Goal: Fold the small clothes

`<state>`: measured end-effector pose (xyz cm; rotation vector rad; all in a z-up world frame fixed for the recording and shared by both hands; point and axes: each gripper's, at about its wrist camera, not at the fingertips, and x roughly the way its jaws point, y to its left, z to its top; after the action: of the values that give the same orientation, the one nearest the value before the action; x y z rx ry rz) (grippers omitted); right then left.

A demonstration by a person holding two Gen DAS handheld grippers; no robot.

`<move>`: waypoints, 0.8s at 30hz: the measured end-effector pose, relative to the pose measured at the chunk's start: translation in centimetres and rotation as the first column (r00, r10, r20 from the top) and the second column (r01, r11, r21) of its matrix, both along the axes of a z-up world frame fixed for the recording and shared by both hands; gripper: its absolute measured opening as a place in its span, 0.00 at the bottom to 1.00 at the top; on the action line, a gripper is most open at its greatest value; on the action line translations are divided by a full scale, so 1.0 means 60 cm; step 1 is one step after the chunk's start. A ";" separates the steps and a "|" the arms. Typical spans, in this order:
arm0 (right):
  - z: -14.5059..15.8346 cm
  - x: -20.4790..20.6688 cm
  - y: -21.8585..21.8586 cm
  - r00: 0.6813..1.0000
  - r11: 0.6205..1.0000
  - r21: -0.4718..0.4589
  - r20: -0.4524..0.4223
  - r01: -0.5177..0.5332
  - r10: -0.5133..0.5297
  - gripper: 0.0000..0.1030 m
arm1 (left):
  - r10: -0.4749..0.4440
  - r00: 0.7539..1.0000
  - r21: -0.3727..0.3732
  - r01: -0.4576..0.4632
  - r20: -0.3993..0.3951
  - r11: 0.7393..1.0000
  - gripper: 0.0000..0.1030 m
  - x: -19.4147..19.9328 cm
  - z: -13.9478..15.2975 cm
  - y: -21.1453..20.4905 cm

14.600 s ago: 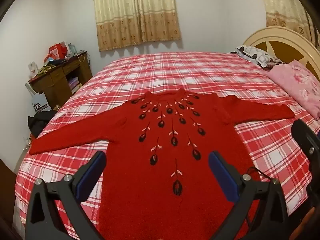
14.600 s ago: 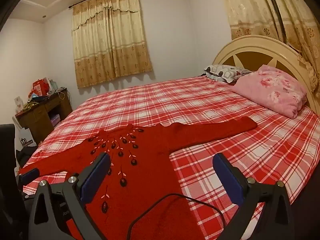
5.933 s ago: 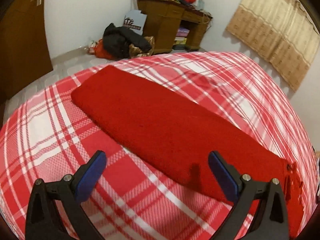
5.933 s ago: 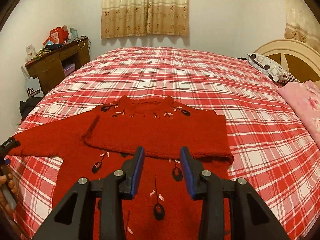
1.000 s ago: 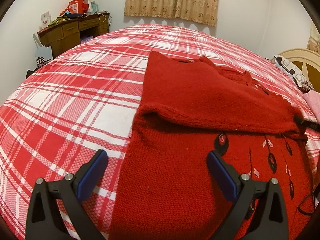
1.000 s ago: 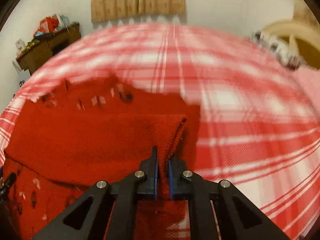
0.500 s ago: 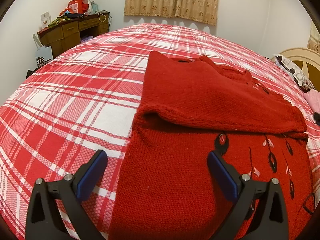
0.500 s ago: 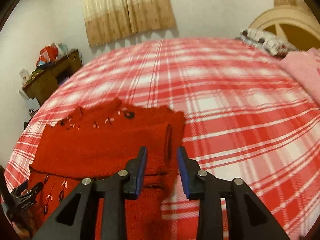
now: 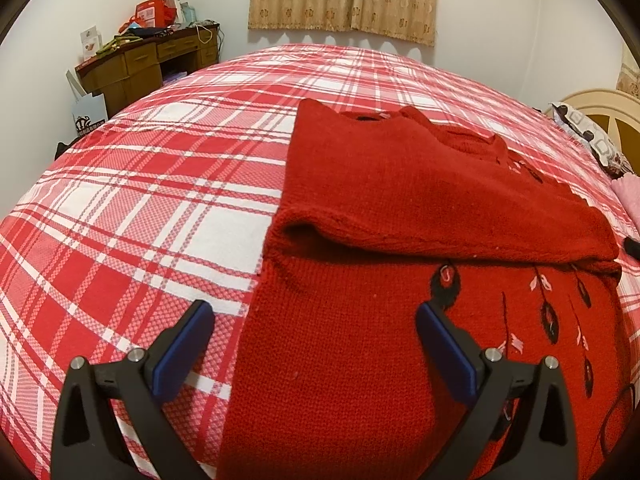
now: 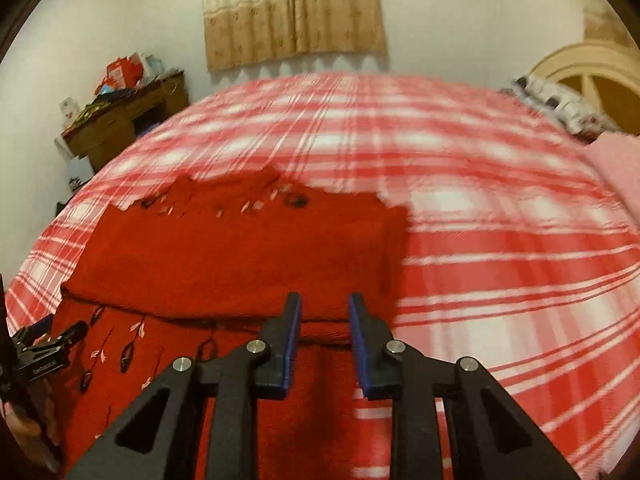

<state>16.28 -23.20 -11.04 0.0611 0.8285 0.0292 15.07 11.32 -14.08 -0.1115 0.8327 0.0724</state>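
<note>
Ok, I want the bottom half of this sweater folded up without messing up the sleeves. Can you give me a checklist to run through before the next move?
1. Both sleeves folded across the chest of the red sweater: ok.
2. Left gripper open and empty, straddling the sweater's left side edge: ok.
3. Right gripper open and holding nothing: ok, though the gap is narrow.
4. Sweater's bottom hem flat and reachable: cannot tell, it is out of frame.
5. Folded sleeve edge lying even: not ok, its left end puffs up.
6. Checked bedspread smooth around the sweater: ok.
</note>
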 end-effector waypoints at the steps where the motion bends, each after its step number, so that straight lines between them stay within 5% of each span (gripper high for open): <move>1: -0.006 0.002 0.004 1.000 1.000 0.002 -0.017 0.005 -0.005 0.24 | 0.000 1.000 -0.001 0.000 -0.001 1.000 1.00 0.000 0.000 0.000; 14: 0.125 -0.185 0.033 0.969 0.998 -0.005 0.240 -0.064 0.063 0.24 | 0.012 0.999 0.102 -0.008 -0.042 0.995 1.00 -0.056 0.039 -0.015; 24: 0.129 -0.253 0.063 0.971 0.997 -0.041 0.225 -0.070 0.077 0.24 | -0.008 0.994 0.286 -0.023 0.109 0.958 1.00 -0.172 0.138 -0.034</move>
<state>1.07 -19.40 -3.31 -0.0045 0.6019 0.0910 4.76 9.27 -5.79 0.1545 0.7049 0.1921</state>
